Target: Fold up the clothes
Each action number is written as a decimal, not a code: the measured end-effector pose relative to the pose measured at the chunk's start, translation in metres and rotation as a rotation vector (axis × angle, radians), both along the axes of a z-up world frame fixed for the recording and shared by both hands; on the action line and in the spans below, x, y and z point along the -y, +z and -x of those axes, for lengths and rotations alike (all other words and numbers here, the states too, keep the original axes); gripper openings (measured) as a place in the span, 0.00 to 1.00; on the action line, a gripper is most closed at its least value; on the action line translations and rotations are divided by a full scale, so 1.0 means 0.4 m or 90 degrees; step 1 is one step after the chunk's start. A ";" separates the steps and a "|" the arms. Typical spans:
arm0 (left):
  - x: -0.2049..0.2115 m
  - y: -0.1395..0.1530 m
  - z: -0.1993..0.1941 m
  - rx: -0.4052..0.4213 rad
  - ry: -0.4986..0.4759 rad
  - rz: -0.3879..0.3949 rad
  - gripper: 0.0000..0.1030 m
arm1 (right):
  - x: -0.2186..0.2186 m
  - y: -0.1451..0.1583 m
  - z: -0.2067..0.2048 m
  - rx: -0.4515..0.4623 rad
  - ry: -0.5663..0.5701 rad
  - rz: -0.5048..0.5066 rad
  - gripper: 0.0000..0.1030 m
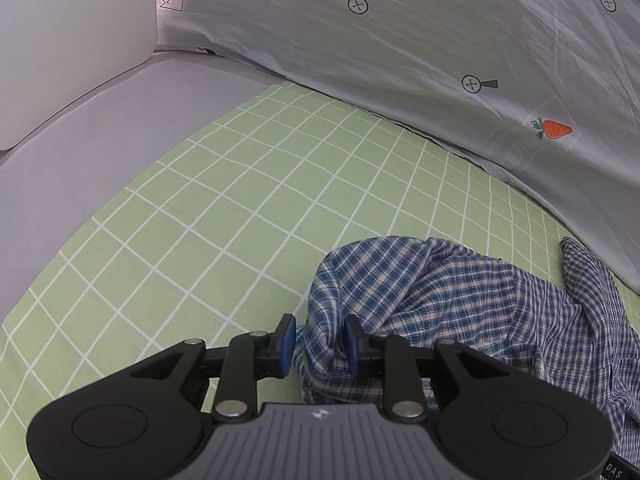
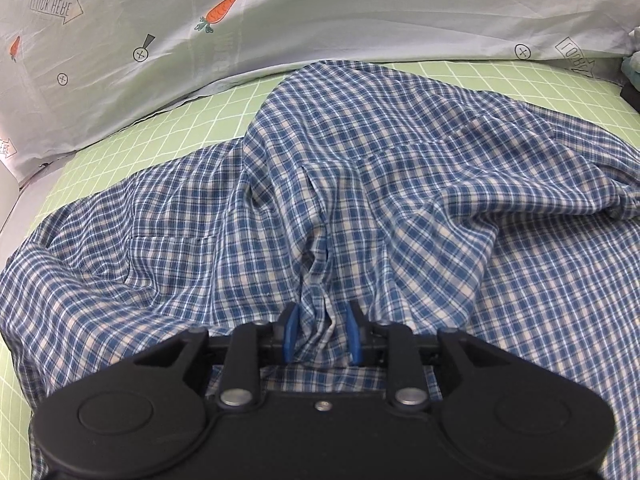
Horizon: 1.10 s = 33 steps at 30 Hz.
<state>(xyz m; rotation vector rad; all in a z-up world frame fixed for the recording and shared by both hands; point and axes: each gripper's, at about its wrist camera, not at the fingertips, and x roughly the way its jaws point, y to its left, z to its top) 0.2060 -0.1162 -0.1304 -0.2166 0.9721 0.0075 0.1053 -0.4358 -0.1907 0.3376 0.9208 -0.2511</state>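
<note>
Pale printed cloth (image 2: 320, 12) bears arrow reading "LOOK HERE"

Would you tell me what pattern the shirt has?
The shirt is a blue-and-white check, clearest in the right wrist view.

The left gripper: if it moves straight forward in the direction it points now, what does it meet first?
The left gripper already has a bunched fold of the plaid shirt between its fingers, so it would likely push straight into that mound of cloth first.

The shirt (image 2: 360, 184) lies on the sheet (image 1: 240, 208), before the pillow (image 2: 320, 12).
</note>
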 end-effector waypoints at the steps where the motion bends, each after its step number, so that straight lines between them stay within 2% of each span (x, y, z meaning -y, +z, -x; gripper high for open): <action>1: 0.002 -0.004 0.002 -0.001 -0.010 -0.002 0.29 | -0.001 0.000 0.001 0.000 0.000 0.002 0.25; 4: 0.009 -0.016 0.003 -0.004 -0.039 -0.012 0.27 | -0.005 -0.001 0.002 0.003 -0.011 0.004 0.25; 7: 0.017 -0.032 -0.003 -0.013 -0.069 -0.028 0.08 | -0.013 -0.001 0.001 0.006 -0.023 0.011 0.25; 14: -0.018 -0.017 -0.004 0.023 -0.111 -0.086 0.05 | -0.045 0.001 -0.005 0.000 -0.071 0.031 0.29; 16: -0.045 -0.007 -0.015 0.036 -0.111 -0.077 0.05 | -0.058 0.002 -0.007 -0.005 -0.089 0.032 0.35; 18: -0.060 0.010 -0.028 0.060 -0.113 -0.099 0.05 | -0.072 0.001 -0.002 -0.009 -0.110 0.029 0.55; 21: -0.085 0.041 -0.054 0.109 -0.121 -0.128 0.05 | -0.094 -0.004 0.014 -0.003 -0.133 0.025 0.68; 23: -0.105 0.047 -0.082 0.108 -0.127 -0.132 0.08 | -0.111 -0.013 0.020 -0.002 -0.134 0.041 0.73; 28: -0.170 0.021 -0.125 0.053 -0.094 -0.078 0.18 | -0.127 -0.023 -0.011 -0.038 -0.111 0.075 0.85; 30: -0.195 0.015 -0.122 0.048 -0.098 -0.046 0.20 | -0.133 -0.029 -0.029 -0.055 -0.093 0.083 0.94; 33: -0.222 0.013 -0.117 0.047 -0.108 -0.019 0.26 | -0.136 -0.035 -0.042 -0.064 -0.088 0.086 1.00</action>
